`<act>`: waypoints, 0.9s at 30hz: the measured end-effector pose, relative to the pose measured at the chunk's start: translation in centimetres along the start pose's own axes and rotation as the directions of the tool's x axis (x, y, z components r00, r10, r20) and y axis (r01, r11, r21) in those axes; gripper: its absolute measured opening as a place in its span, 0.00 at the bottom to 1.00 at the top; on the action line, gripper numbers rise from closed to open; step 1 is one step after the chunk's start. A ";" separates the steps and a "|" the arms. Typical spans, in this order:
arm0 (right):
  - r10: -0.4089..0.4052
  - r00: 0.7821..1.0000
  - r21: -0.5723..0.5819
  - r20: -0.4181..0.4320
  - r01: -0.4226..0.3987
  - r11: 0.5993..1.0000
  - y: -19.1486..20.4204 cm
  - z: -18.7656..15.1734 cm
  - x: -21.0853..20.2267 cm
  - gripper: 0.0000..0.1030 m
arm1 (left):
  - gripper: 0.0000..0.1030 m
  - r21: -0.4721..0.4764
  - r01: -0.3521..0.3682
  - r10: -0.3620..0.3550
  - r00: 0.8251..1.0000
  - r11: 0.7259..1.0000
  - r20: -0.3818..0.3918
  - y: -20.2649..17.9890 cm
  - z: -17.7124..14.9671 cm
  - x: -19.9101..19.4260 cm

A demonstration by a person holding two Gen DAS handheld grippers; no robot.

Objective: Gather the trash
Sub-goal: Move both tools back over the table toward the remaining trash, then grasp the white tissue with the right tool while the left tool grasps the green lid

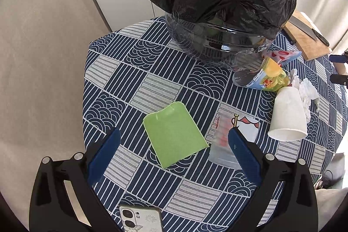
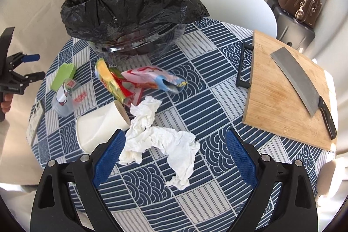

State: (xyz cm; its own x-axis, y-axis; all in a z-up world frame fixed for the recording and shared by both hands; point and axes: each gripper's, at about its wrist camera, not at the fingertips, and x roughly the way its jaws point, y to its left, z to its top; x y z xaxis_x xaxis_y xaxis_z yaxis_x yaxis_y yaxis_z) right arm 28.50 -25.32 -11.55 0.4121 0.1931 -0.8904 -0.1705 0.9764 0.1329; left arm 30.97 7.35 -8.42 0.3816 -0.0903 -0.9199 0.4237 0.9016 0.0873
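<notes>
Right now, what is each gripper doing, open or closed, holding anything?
Left gripper: open, holding nothing, above the green packet.
Right gripper: open, holding nothing, around the crumpled tissue.

Bright daylight, sharp, fisheye-warped edges.

Cleaver (image 2: 298, 82) on cutting board (image 2: 271, 88); phone (image 1: 141, 219)

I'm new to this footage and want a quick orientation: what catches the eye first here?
The black-bagged bin dominates the far side of the table. Trash lies scattered in front of it: crumpled tissue, a tipped white cup, bright wrappers and a green packet. On the right, a cleaver rests on a cutting board.
</notes>
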 end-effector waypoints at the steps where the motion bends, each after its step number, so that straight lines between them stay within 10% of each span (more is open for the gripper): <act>1: 0.002 1.000 0.002 -0.007 -0.002 1.000 0.1 0.0 0.3 0.86 | 0.94 -0.002 -0.002 0.002 1.000 1.000 -0.009 0.1 0.0 0.4; 27: 0.043 0.991 0.146 -0.127 -0.024 0.989 1.0 -0.4 7.2 0.86 | 0.94 0.022 0.088 -0.083 0.981 0.996 -0.177 0.9 1.8 9.0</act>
State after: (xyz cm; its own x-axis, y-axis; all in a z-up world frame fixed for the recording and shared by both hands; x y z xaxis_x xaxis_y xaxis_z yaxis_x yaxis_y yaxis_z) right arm 30.96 -23.03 -18.02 0.2876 0.2209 -0.9319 -0.0478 0.9751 0.2164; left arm 36.26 6.57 -15.89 0.1938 -0.0885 -0.9770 0.4741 0.8803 0.0143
